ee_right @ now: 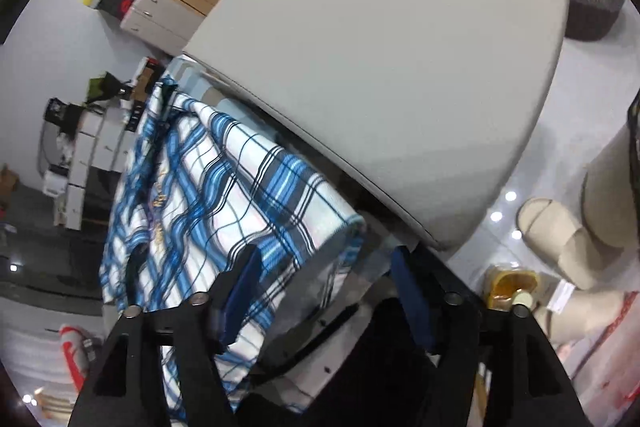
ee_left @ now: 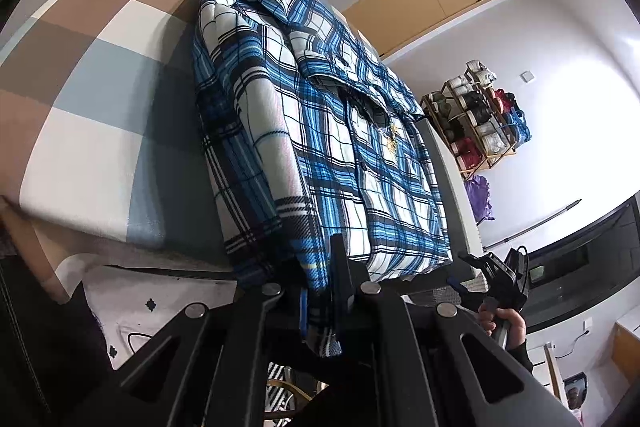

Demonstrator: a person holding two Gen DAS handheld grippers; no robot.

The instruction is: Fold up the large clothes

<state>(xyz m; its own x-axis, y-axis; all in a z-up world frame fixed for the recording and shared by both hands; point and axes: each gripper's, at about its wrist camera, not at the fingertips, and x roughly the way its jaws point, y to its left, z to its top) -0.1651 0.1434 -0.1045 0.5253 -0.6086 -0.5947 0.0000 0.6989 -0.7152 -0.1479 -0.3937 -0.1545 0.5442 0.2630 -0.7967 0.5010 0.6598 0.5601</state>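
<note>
We are partway through folding: the plaid shirt (ee_left: 320, 131) is lying on the bed (ee_left: 100, 75), sleeves folded in. Left tool (ee_left: 320, 307) is clamping its hem; right tool (ee_right: 328, 291) is gaping around a corner.

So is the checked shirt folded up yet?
Partly folded. The shirt has one sleeve laid over its front, but it lies long on the bed.

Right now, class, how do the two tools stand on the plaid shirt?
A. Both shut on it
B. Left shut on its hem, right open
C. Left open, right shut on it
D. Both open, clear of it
B: the left tool pinches the plaid shirt hem; the right tool gapes open.
</note>
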